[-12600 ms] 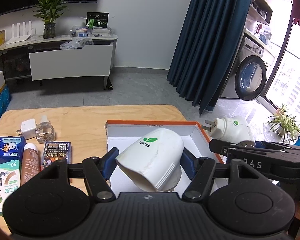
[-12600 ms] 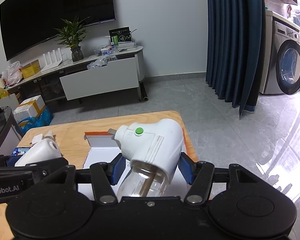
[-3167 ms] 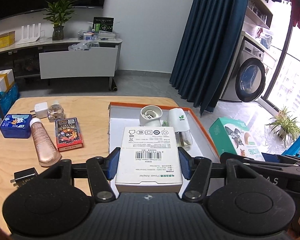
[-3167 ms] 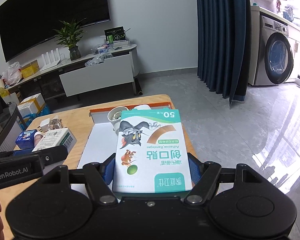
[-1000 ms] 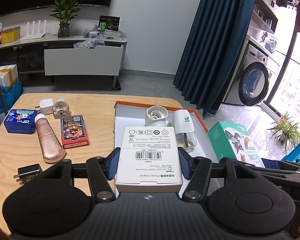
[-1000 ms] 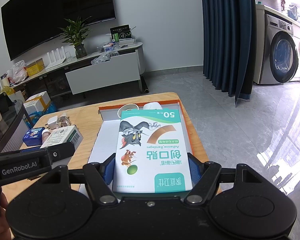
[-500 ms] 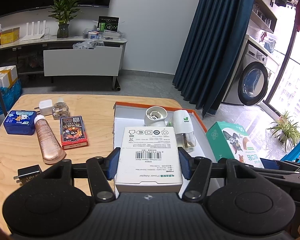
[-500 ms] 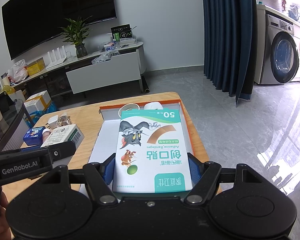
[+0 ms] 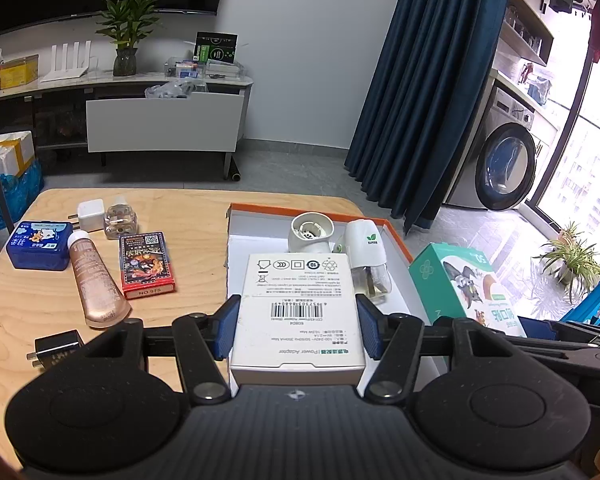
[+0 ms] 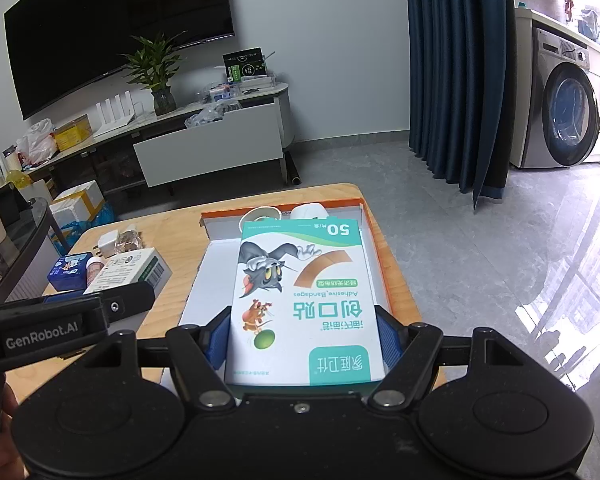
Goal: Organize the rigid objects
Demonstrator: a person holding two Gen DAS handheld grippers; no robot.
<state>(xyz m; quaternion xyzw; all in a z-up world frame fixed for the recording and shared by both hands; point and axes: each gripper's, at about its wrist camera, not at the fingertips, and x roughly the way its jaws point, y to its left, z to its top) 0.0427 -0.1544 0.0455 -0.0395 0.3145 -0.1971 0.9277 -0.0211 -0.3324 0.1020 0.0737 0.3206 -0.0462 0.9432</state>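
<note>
Holding boxes above the orange-rimmed tray (image 9: pixel 396 236): left gripper (image 9: pixel 298 330) clamps a white adapter box (image 9: pixel 300 304), right gripper (image 10: pixel 302 334) a bandage box (image 10: pixel 300 300). Two white plug-in devices (image 9: pixel 340 240) already lie at the tray's far end. Likely next: lower each box flat into the free near space, then release.

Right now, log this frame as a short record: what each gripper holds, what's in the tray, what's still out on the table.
left gripper: shut on white adapter box
right gripper: shut on bandage box
tray: two white plug-in diffusers
table: blue tin, pink tube, card pack, white plug, small bottle, black plug
</note>
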